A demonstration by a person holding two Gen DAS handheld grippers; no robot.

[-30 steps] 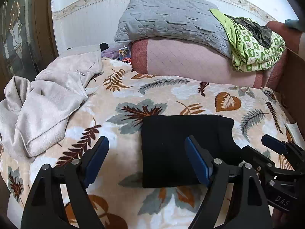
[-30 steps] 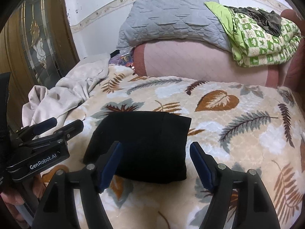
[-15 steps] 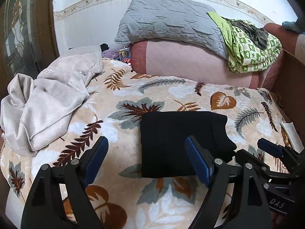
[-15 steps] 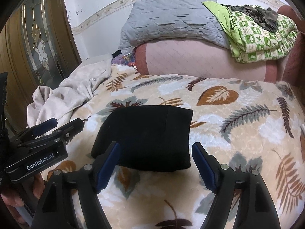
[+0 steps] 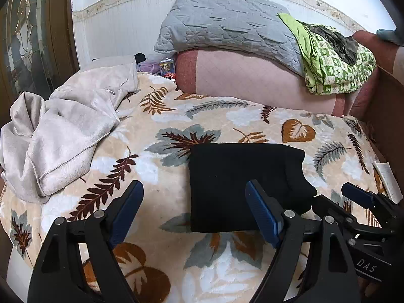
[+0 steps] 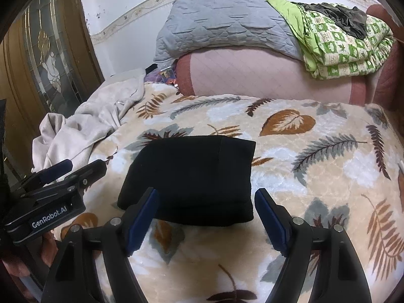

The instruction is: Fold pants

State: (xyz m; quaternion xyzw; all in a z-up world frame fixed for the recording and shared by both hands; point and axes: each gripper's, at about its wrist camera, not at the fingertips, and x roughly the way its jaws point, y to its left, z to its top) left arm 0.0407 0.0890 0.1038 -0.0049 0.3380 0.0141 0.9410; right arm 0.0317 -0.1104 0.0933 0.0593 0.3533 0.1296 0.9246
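Black fabric pants [image 5: 242,184], folded into a compact rectangular bundle, lie flat near the front-centre of a cream plush blanket w/ brown & grey leaf print [image 5: 176,116]. In the left wrist view the bundle is only slightly wider than deep, long axis running left-right across the bed, near edge straight, right end bulkier w/ a layer poking out.

Left gripper [image 5: 194,209], black w/ blue pads, hangs wide open just short of the pants' near-left corner, holding nothing. Right gripper [image 6: 205,214], same build, jaws spread about the bundle's width, hovers at its near edge, also empty-handed.

A crumpled pale-grey velvety garment [image 5: 63,131] lies well apart at the blanket's left. Behind: pink quilted bedding roll [image 6: 265,75], w/ grey quilted pillow [image 6: 222,22] & green-and-white patterned quilt [image 6: 341,43] stacked on top.
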